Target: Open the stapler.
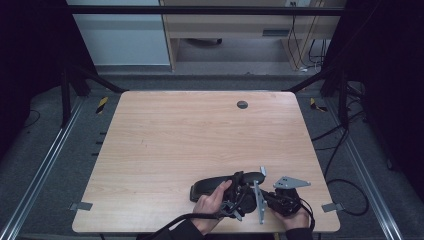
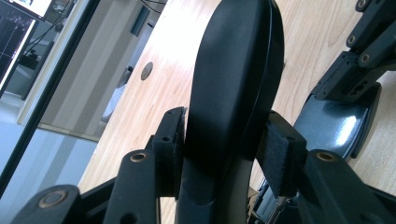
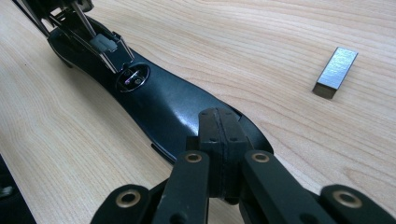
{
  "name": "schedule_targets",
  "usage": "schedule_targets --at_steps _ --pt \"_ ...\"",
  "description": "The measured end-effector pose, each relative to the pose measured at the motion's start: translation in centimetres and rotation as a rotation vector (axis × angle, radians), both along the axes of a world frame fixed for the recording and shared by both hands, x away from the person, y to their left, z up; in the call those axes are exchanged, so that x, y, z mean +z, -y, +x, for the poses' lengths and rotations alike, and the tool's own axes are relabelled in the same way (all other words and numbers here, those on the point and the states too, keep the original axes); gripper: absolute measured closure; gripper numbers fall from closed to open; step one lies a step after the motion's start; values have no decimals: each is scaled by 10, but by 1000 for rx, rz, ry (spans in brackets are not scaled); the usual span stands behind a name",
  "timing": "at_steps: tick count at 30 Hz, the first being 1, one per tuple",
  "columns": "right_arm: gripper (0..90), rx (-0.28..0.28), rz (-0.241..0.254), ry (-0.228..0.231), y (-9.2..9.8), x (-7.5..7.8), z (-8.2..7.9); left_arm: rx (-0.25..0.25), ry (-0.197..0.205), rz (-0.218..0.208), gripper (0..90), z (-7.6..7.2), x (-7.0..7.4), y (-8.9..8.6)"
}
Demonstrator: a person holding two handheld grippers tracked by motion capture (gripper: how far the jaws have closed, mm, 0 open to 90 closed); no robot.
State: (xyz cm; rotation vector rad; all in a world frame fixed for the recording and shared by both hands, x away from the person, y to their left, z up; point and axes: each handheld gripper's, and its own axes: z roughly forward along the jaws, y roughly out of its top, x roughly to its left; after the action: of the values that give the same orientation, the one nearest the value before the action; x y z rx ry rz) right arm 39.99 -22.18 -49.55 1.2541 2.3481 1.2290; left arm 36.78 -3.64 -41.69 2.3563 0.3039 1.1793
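Two tongs work at the near edge of a wooden counter [image 1: 165, 145], close together. Left tongs [image 2: 224, 149]: jaws partly spread, their pads pressed on either side of a black elongated case lid [image 2: 233, 70], which stands on edge between them, raised off the counter. Right tongs [image 3: 219, 140]: jaws fully closed, pad against pad, with their tip resting on the near end of the glossy black case base [image 3: 159, 102], which lies flat on the counter. In the high view the lid [image 1: 210, 186] lies under the person's left hand [image 1: 212, 202], while the right hand [image 1: 295, 220] sits just beside it. A small grey metal block [image 3: 335, 71] lies on the wood, apart from the base. A round dark grommet [image 1: 242, 104] sits near the far edge.
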Motion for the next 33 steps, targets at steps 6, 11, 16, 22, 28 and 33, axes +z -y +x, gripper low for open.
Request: schedule_targets --at_steps 6,11,16,22,28,33 --pt "900 5 -1 12 0 -1 0 8 2 -32 550 -1 5 -5" --pt "900 2 -3 11 -1 -1 0 19 1 -58 555 -1 9 -10" --pt "900 0 -10 11 -1 0 0 28 4 -77 559 -2 14 -14" --pt "900 -3 -9 11 -1 0 0 38 3 -98 564 -2 19 -20" --pt "900 -5 -7 8 -1 0 0 47 13 -111 571 -3 22 -24" --pt "900 -6 -7 3 -1 0 0 58 20 -142 577 -4 26 -31"
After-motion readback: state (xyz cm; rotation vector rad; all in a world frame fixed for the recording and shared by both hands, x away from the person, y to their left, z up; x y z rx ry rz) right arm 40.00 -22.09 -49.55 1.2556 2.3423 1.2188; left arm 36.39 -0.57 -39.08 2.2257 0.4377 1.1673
